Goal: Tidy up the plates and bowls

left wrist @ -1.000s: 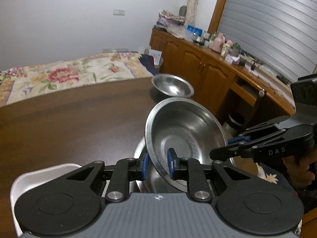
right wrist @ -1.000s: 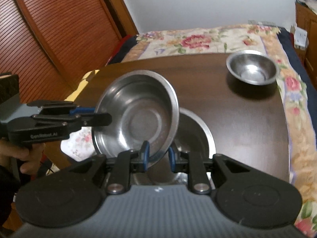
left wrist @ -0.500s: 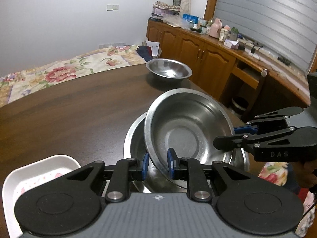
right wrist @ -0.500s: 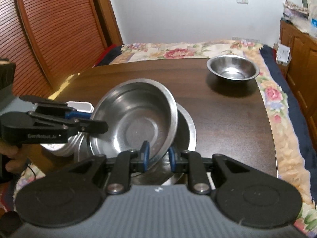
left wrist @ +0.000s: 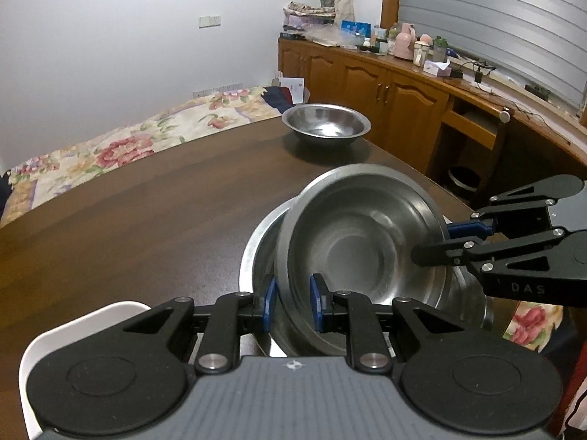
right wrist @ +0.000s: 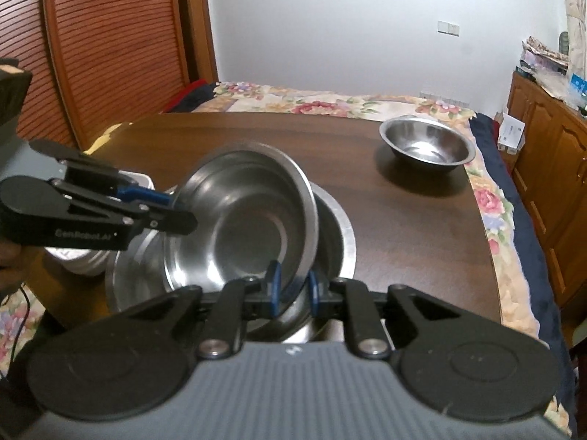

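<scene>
Both grippers are shut on the rim of one steel bowl [left wrist: 363, 249], from opposite sides. My left gripper [left wrist: 291, 304] pinches its near rim in the left wrist view; my right gripper [right wrist: 291, 289] pinches the opposite rim of the bowl [right wrist: 242, 227]. The bowl hangs tilted, low inside a larger steel bowl [left wrist: 256, 253] that stands on the brown table [left wrist: 128, 227]; the larger bowl also shows in the right wrist view [right wrist: 341, 234]. A smaller steel bowl [left wrist: 326, 124] stands at the table's far edge, also seen in the right wrist view [right wrist: 427, 145].
A white rectangular dish [left wrist: 88, 322] lies left of my left gripper, and white plates [right wrist: 84, 260] show beside the large bowl. A bed with a floral cover [left wrist: 121, 146] lies beyond the table. Wooden cabinets [left wrist: 396, 99] with clutter run along the right.
The held bowl has come down from above the large bowl into it, with both grippers still shut on its rim. Both cameras have dropped lower and closer to the table.
</scene>
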Action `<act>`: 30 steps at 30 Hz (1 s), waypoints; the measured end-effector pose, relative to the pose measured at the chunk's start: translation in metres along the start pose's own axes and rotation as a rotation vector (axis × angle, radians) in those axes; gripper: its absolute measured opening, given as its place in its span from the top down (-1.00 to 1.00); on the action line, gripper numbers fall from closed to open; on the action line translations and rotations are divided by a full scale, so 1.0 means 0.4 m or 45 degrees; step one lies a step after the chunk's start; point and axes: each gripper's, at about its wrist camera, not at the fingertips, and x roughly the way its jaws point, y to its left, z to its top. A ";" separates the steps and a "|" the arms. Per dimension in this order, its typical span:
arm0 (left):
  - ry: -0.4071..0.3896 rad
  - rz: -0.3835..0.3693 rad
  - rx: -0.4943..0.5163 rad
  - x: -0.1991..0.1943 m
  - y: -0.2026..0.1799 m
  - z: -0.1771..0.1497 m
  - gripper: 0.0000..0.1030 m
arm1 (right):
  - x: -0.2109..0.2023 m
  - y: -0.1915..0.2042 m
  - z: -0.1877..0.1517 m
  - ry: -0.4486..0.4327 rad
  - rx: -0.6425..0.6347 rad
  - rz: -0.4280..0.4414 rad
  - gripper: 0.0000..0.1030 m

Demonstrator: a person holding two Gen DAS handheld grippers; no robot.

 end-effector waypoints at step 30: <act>-0.090 0.042 0.002 -0.001 -0.008 -0.020 0.58 | 0.013 0.012 -0.004 -0.135 0.023 -0.035 0.65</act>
